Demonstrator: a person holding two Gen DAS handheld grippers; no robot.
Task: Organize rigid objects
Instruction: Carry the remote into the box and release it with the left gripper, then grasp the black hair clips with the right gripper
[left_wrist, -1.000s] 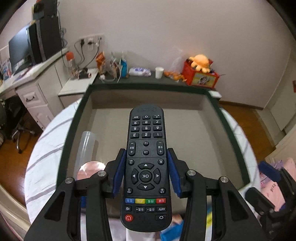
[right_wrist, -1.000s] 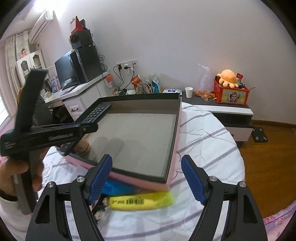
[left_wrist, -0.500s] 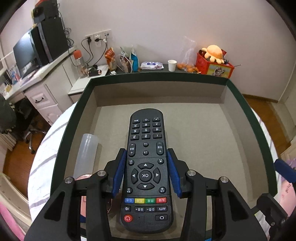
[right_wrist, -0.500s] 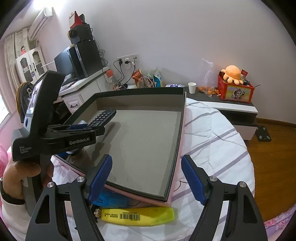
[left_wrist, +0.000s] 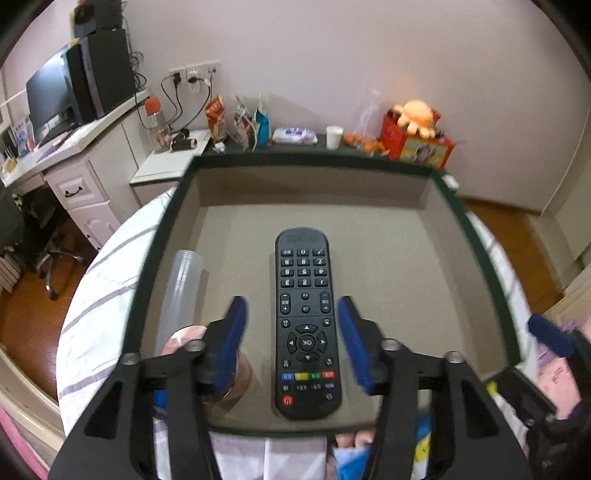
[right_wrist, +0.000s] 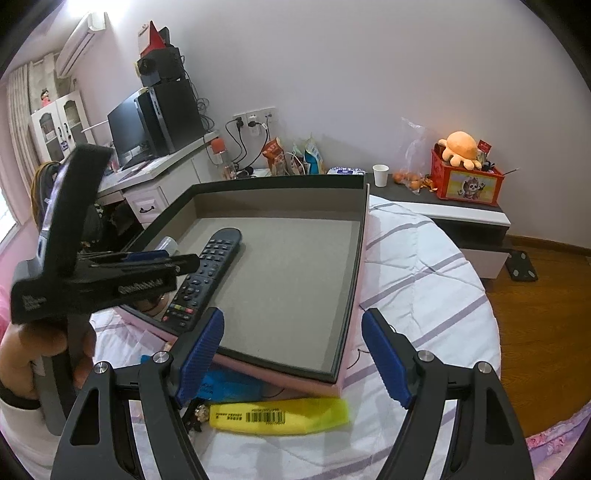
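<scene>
A black remote control (left_wrist: 304, 321) lies flat on the grey floor of a shallow tray with a dark green rim (left_wrist: 314, 159), keypad up. My left gripper (left_wrist: 291, 306) hovers over the remote's lower half. Its jaws are opening, and both blue pads stand clear of the remote's sides. The right wrist view shows the same remote (right_wrist: 207, 273) near the tray's left wall, with the left gripper (right_wrist: 147, 266) above it in a person's hand (right_wrist: 22, 354). My right gripper (right_wrist: 291, 321) is open over the tray's near edge (right_wrist: 280, 369), holding nothing.
A clear plastic tube (left_wrist: 183, 288) and a pink round object (left_wrist: 184, 334) lie by the tray's left wall. A yellow barcoded pack (right_wrist: 280, 415) and a blue packet (right_wrist: 229, 384) sit on the striped bedcover (right_wrist: 417, 266). A cluttered shelf (right_wrist: 469, 216) and a desk (right_wrist: 159, 173) stand behind.
The left jaws have parted and let go of the remote, which now rests on the tray floor. The right gripper has stayed where it was.
</scene>
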